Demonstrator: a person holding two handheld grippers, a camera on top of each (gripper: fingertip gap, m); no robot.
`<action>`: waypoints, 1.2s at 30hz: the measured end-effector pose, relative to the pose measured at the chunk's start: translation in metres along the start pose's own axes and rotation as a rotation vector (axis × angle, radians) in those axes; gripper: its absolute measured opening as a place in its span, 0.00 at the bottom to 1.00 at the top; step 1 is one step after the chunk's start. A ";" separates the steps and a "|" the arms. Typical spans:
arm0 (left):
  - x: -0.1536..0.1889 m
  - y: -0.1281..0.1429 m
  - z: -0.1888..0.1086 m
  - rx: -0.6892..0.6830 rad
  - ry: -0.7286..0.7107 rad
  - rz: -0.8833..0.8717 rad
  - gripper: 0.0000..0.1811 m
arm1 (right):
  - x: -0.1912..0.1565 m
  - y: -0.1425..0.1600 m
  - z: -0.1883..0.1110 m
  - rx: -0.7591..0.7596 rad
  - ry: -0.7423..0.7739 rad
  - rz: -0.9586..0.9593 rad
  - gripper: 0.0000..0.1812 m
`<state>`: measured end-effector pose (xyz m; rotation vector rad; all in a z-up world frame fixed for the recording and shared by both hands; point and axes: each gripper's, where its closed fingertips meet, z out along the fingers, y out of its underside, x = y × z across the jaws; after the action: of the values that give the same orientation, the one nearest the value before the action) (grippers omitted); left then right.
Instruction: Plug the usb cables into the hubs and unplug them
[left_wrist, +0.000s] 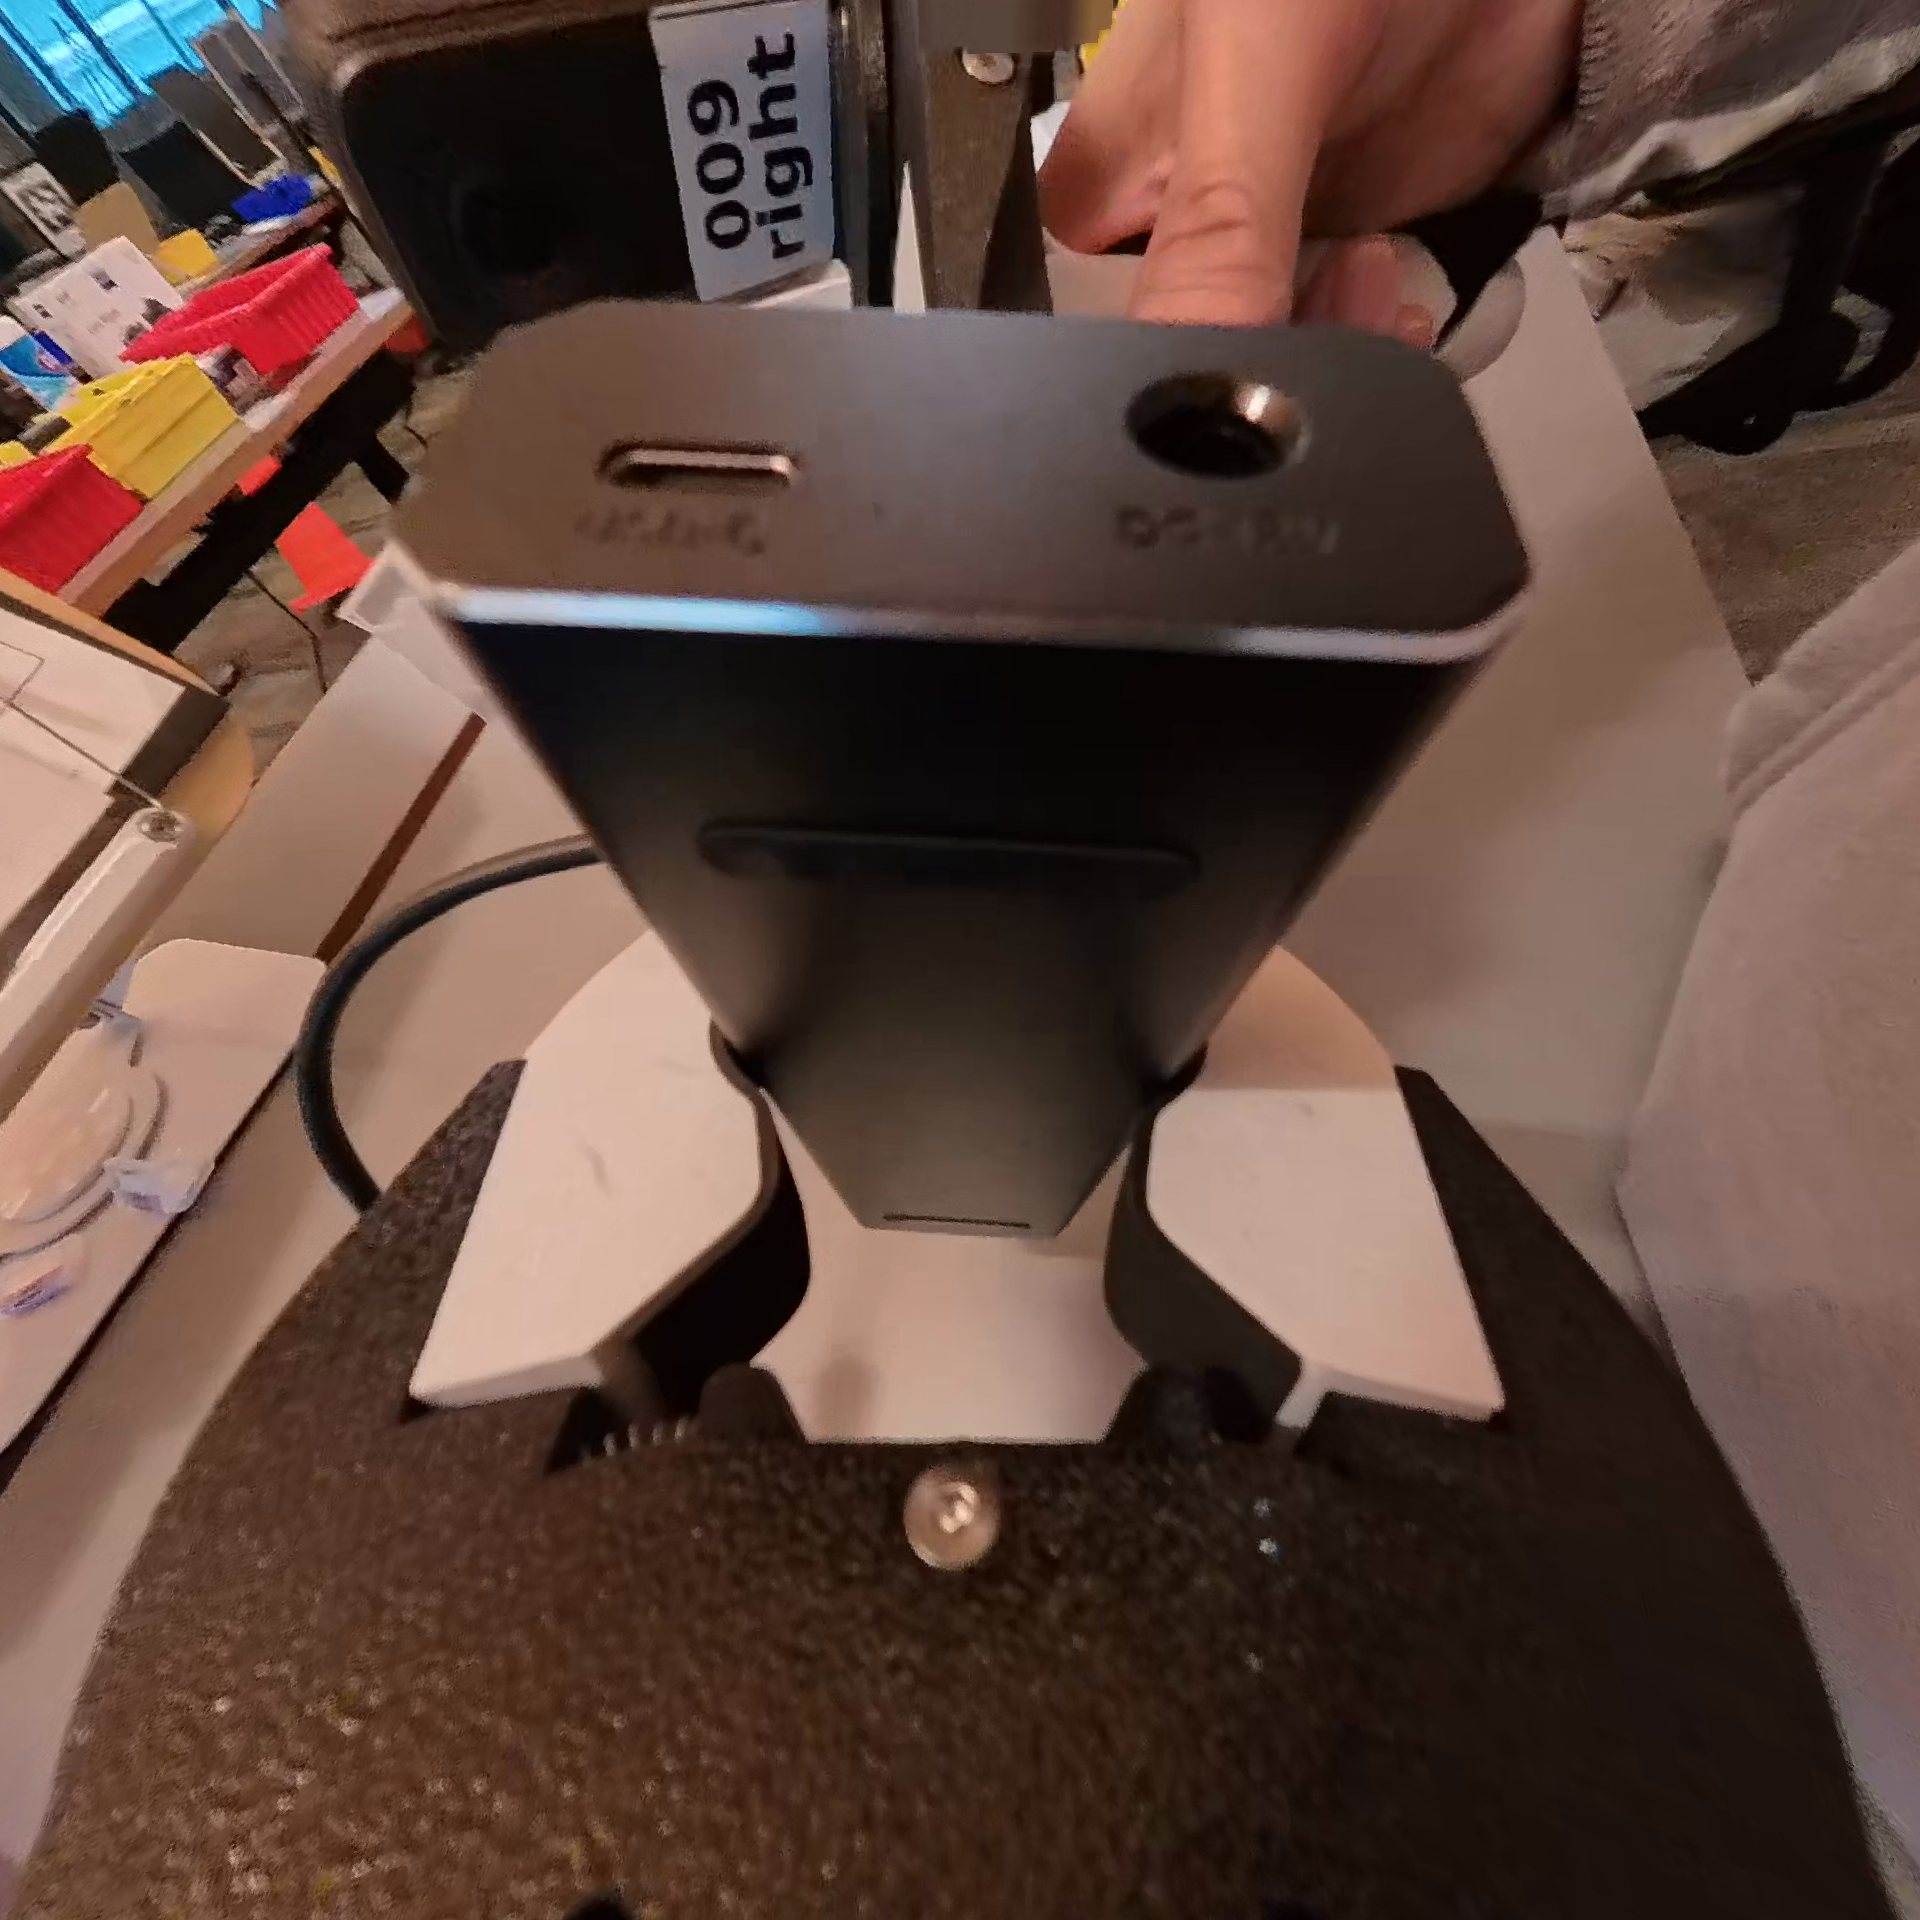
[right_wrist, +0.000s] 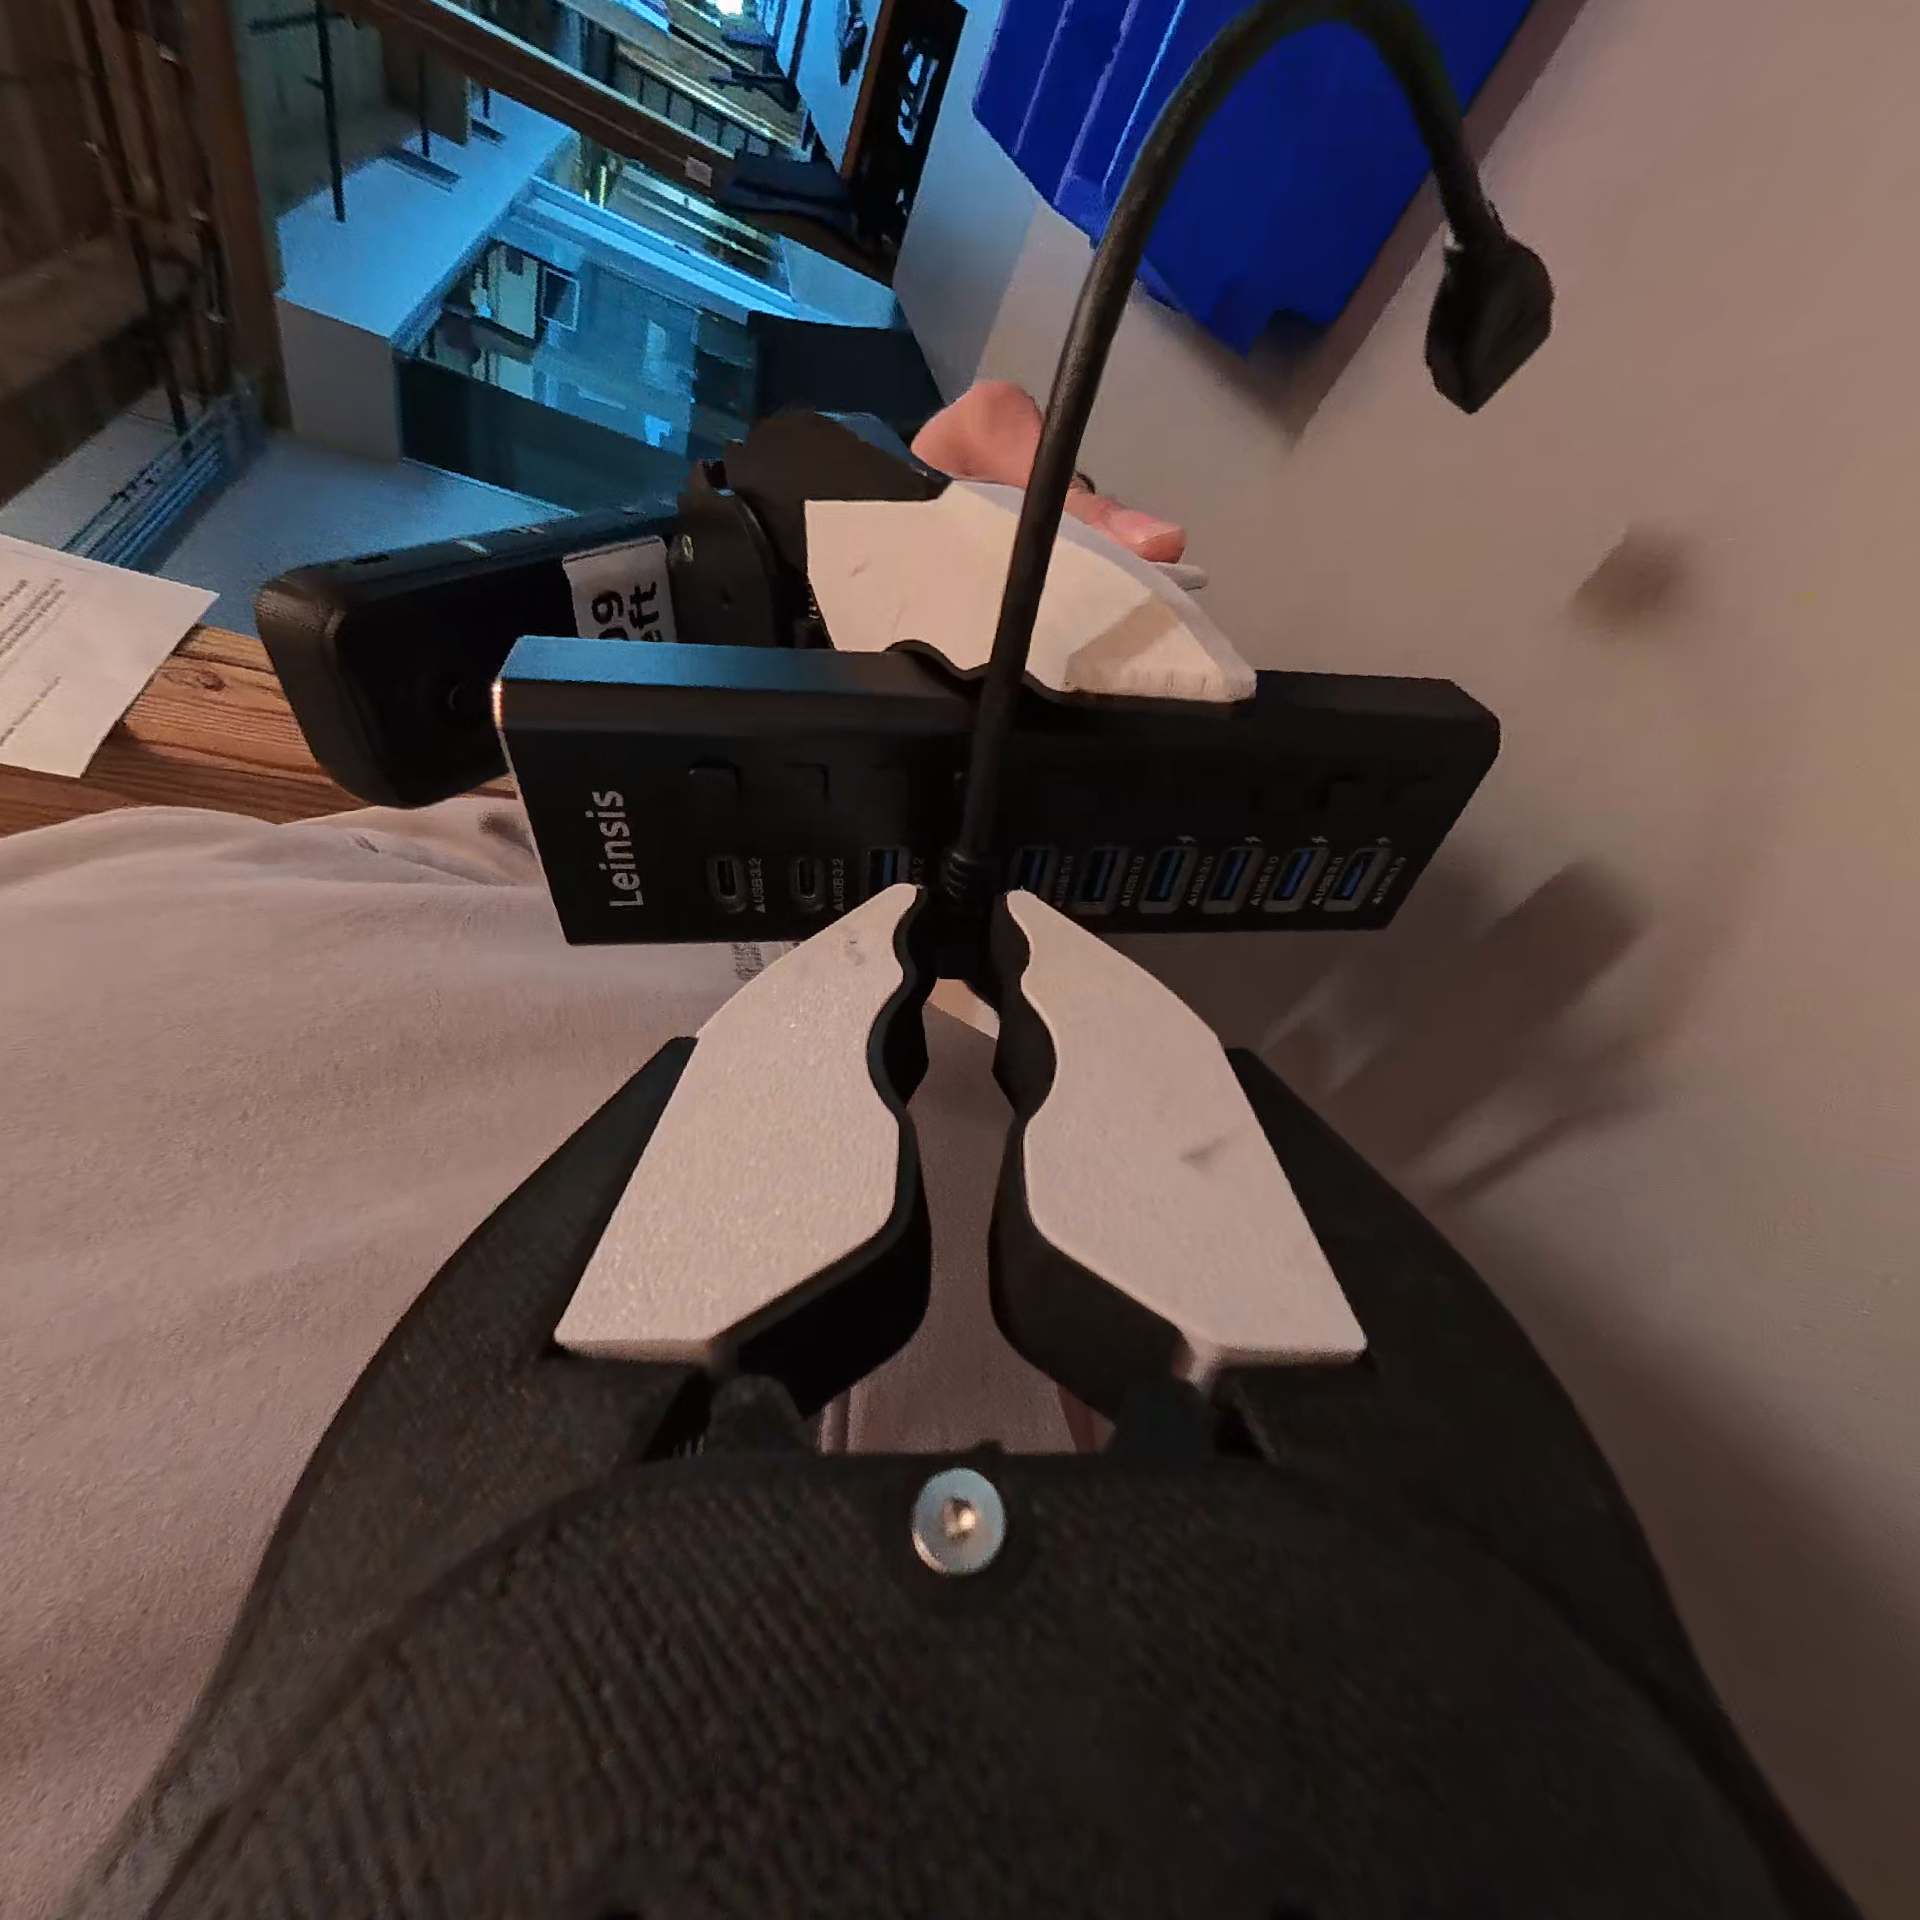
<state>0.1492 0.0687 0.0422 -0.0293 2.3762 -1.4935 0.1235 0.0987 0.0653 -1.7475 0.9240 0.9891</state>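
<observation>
My left gripper (left_wrist: 961, 1070) is shut on a dark grey USB hub (left_wrist: 956, 499) and holds it upright, its end face with an oval port and a round socket towards the camera. In the right wrist view the hub (right_wrist: 623, 727) lies crosswise with its row of ports facing me, and a white left finger (right_wrist: 935, 592) clamps it from behind. My right gripper (right_wrist: 958, 914) is shut on a black USB plug (right_wrist: 956, 945) at the middle of the port row; I cannot tell if it is seated. Its black cable (right_wrist: 1049, 436) arcs up to a loose plug (right_wrist: 1486, 312).
A hand (left_wrist: 1299, 156) holds the right gripper's body (left_wrist: 520, 177) just behind the hub. Red bins (left_wrist: 249, 301) and yellow bins (left_wrist: 156, 426) stand on a far table at left. A blue bin (right_wrist: 1195, 135) sits on the white table. Grey clothing (right_wrist: 260, 1039) is close by.
</observation>
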 end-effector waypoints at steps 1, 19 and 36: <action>0.000 -0.002 0.001 0.008 0.002 -0.004 0.40 | -0.001 -0.001 -0.002 0.006 0.003 -0.003 0.06; -0.003 -0.006 -0.004 0.057 -0.010 -0.017 0.39 | -0.005 -0.006 -0.003 0.112 -0.075 0.059 0.05; 0.004 -0.011 -0.005 0.048 -0.080 0.080 0.40 | -0.010 0.007 -0.001 0.087 -0.070 -0.004 0.06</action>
<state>0.1423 0.0673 0.0525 0.0168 2.2512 -1.4837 0.1131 0.0974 0.0723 -1.6314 0.9054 0.9876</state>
